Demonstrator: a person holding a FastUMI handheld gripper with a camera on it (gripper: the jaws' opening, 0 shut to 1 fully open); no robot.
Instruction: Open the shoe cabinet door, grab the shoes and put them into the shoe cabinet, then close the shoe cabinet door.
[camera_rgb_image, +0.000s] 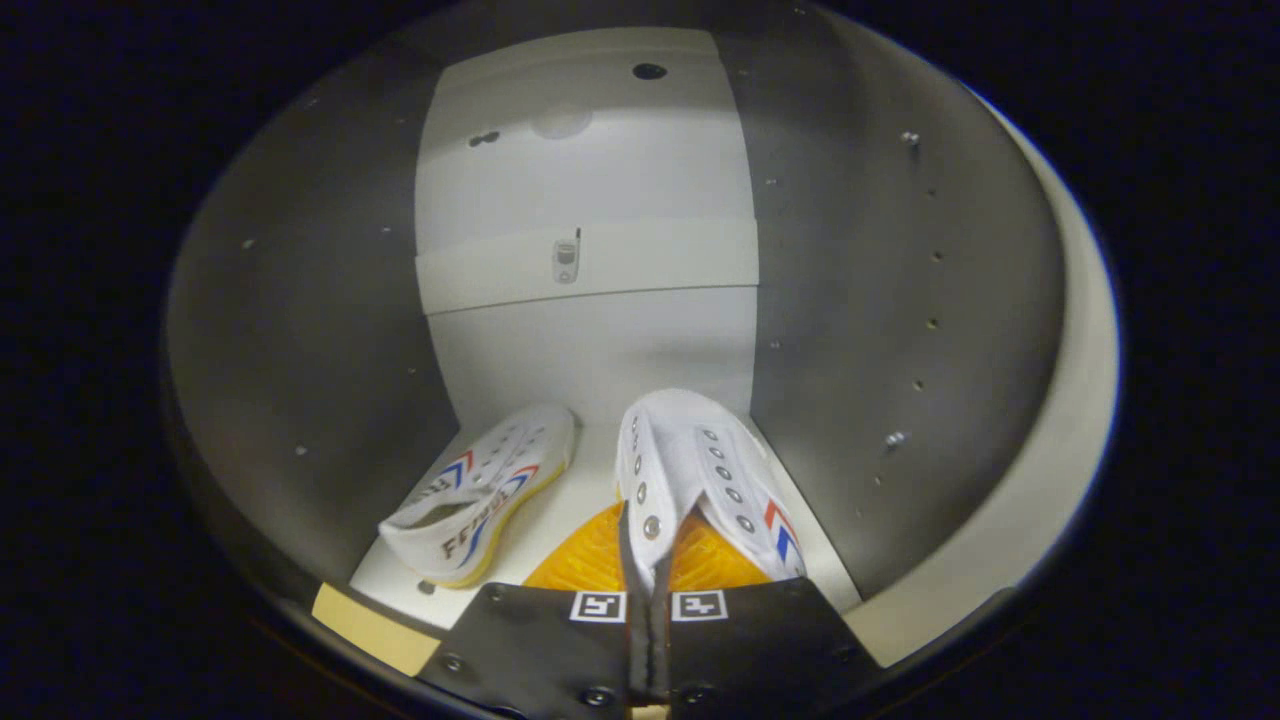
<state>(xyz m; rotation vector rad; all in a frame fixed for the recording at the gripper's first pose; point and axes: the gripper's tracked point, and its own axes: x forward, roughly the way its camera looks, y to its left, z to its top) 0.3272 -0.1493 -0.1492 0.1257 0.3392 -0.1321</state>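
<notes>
We see the gripper (647, 560) inside the cabinet (300, 330), its fingers nearly closed and pinching the upper edge of the right shoe (700, 470), which stands between and just ahead of them on the cabinet floor. The left shoe (485, 490) lies apart, tilted on its side.

Open shelf strip between left shoe (480, 495) and gripped shoe (700, 470); cabinet walls (880, 300) close both sides

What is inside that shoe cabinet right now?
Two white sneakers: one lies tipped on the cabinet floor; the gripper is pinching the other. The fingers hide that shoe's heel.
</notes>
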